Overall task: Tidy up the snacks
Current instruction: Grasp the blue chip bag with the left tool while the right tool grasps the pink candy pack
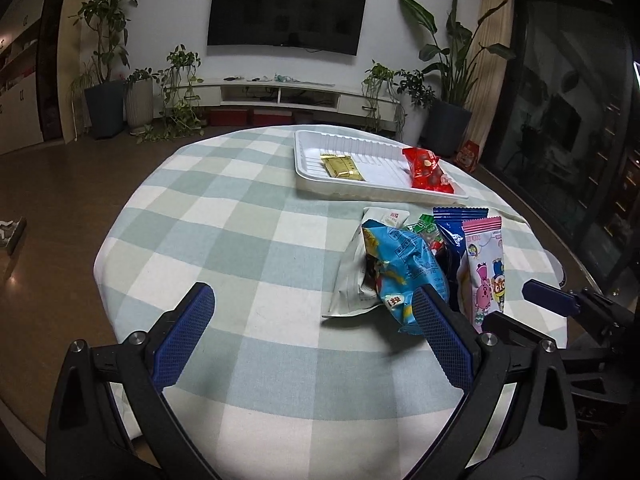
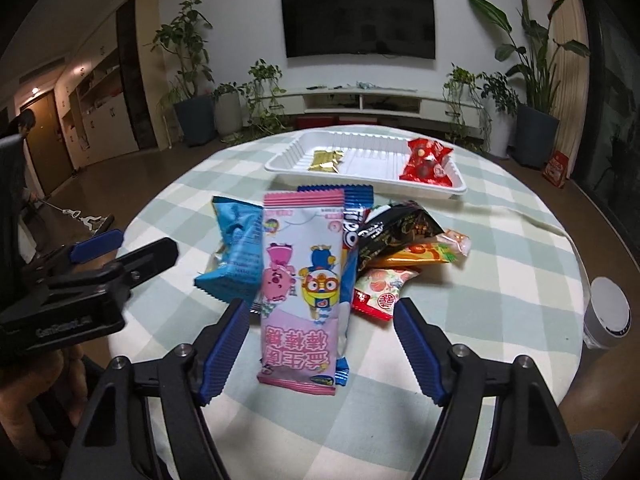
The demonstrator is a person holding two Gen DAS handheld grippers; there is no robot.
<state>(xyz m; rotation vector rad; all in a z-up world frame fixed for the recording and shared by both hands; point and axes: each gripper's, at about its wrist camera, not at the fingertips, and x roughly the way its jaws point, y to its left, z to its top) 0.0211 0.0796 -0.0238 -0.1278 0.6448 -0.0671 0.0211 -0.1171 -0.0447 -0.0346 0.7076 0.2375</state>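
Observation:
A pile of snack packets lies on the checked tablecloth point(image 1: 224, 216). My right gripper point(image 2: 320, 312) is open, and a pink cartoon packet point(image 2: 304, 280) lies between its fingers without touching the pads. My left gripper point(image 1: 316, 300) is open over bare cloth, its right finger point(image 1: 436, 320) beside a light blue bag point(image 1: 404, 264). The pile also holds a dark blue packet point(image 2: 358, 204), a black one point(image 2: 396, 228) and an orange one point(image 2: 432, 254). Behind the pile, a white tray point(image 2: 288, 160) holds a gold packet point(image 2: 326, 160) and a red bag point(image 2: 426, 160).
A white cylinder point(image 2: 608, 312) stands at the table's right edge. The round table drops off close on both sides. Potted plants and a low TV cabinet point(image 1: 280, 94) line the far wall. A person point(image 2: 24, 128) stands far left.

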